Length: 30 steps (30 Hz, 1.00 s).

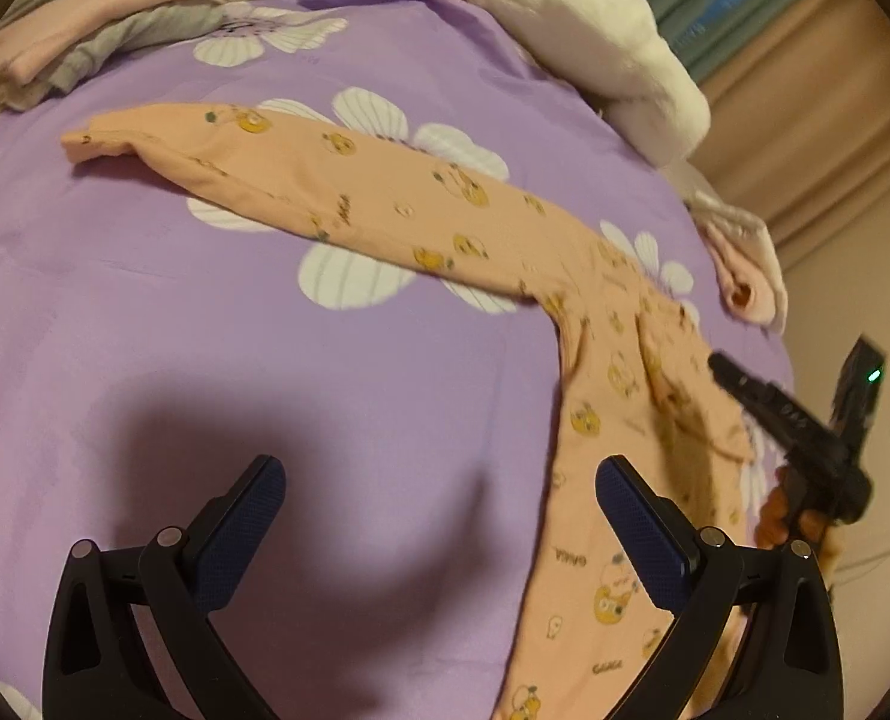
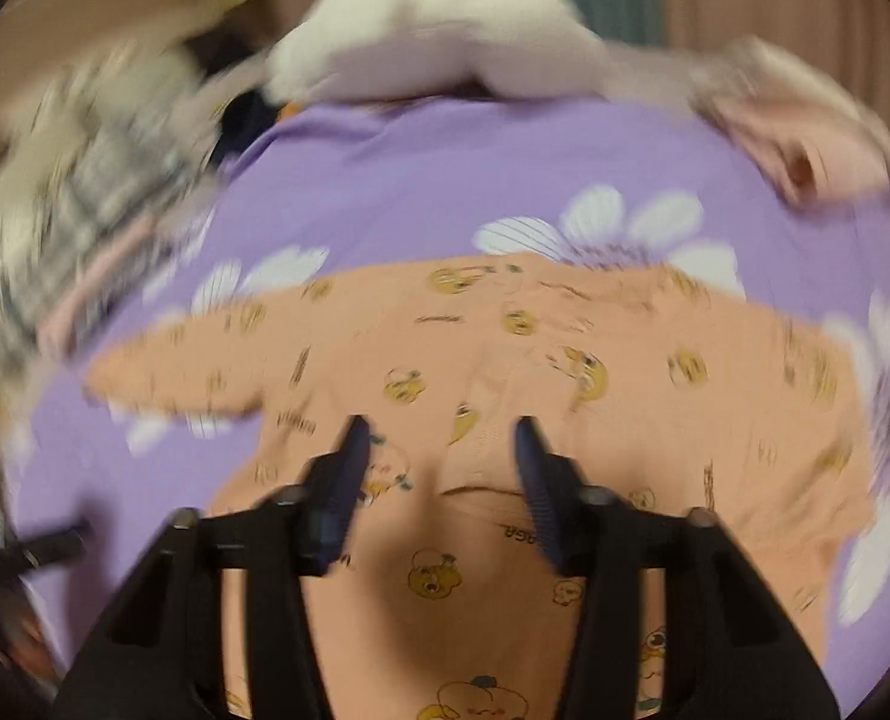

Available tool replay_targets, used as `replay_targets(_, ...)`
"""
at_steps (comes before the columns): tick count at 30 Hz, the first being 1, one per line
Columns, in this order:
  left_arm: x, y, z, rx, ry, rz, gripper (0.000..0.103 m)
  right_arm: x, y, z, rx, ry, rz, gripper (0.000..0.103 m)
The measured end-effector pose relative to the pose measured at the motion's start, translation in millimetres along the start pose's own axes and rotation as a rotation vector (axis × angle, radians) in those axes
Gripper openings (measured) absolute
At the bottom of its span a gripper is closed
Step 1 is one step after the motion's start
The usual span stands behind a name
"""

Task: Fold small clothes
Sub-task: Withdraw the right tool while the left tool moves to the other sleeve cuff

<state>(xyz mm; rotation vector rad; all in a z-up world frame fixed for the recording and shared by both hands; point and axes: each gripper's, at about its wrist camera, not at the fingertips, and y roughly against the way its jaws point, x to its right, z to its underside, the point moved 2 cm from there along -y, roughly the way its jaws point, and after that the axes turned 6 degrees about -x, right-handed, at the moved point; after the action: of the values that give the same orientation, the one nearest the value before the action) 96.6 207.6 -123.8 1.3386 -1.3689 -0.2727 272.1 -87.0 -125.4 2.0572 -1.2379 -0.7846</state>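
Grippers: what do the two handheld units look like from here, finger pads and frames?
Both match: the left gripper and right gripper have black plastic frames with triangular cut-outs, round metal pivot pins, and dark blue dimpled finger pads. The left view also shows a green light on the right unit's black body.

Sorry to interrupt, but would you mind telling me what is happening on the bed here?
A person with a handheld gripper in each hand is folding a small peach printed garment spread on a purple flowered bedsheet. The left gripper hovers open beside it, holding nothing. The right gripper is open above the garment's middle. Folded clothes lie at the far edge.
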Motion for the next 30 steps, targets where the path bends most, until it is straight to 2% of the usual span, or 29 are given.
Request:
replay_targets(2,-7,2,-5,0.002,0.028,0.026,0.102,2,-9,-1,-0.003,-0.037,0.024,0.023)
replay_targets(4,-15,5,-10,0.004,0.061,0.041,0.102,-4,-24,1,-0.010,-0.049,0.018,0.012)
replay_targets(5,-19,6,-12,0.007,0.076,0.042,0.102,-6,-28,1,-0.016,-0.055,0.017,0.012)
replay_targets(7,-26,10,-14,0.012,0.097,0.031,0.102,-9,-42,2,-0.024,-0.080,0.083,0.010)
replay_targets(8,-29,12,-14,0.013,0.099,0.026,0.102,-2,-48,3,-0.025,-0.140,0.117,0.010)
replay_targets(9,-31,14,-14,0.015,0.099,0.017,0.102,7,-48,4,-0.017,-0.205,0.104,0.010)
replay_targets(10,-34,15,-15,0.015,0.098,0.010,0.102,21,-47,6,0.005,-0.313,0.053,0.011)
replay_targets(12,-38,14,-15,0.011,0.104,-0.004,0.102,43,-45,11,0.022,-0.440,0.026,0.019)
replay_targets(13,-41,14,-15,0.009,0.110,-0.002,0.102,50,-44,12,0.015,-0.471,0.009,0.027)
replay_targets(15,-43,9,-16,0.002,0.125,0.010,0.102,62,-45,18,0.004,-0.539,-0.062,0.028)
replay_targets(20,-39,4,-16,-0.003,0.115,0.028,0.102,48,-45,19,-0.027,-0.495,-0.088,0.030)
replay_targets(21,-38,3,-16,-0.006,0.111,0.028,0.102,43,-46,18,-0.036,-0.474,-0.090,0.027)
replay_targets(22,-39,4,-15,-0.007,0.108,0.027,0.102,35,-47,17,-0.047,-0.443,-0.090,0.013)
replay_targets(23,-40,5,-15,-0.007,0.105,0.027,0.102,25,-50,16,-0.061,-0.402,-0.079,0.004)
replay_targets(25,-40,6,-14,-0.005,0.107,0.024,0.102,14,-52,13,-0.054,-0.350,-0.032,0.005)
replay_targets(26,-41,7,-14,-0.002,0.108,0.022,0.102,8,-49,10,-0.041,-0.333,-0.043,0.005)
replay_targets(29,-44,8,-14,0.004,0.119,0.019,0.102,-20,-38,-2,-0.018,-0.250,-0.156,0.008)
replay_targets(30,-45,8,-14,0.004,0.121,0.022,0.102,-33,-38,-6,-0.044,-0.218,-0.244,0.008)
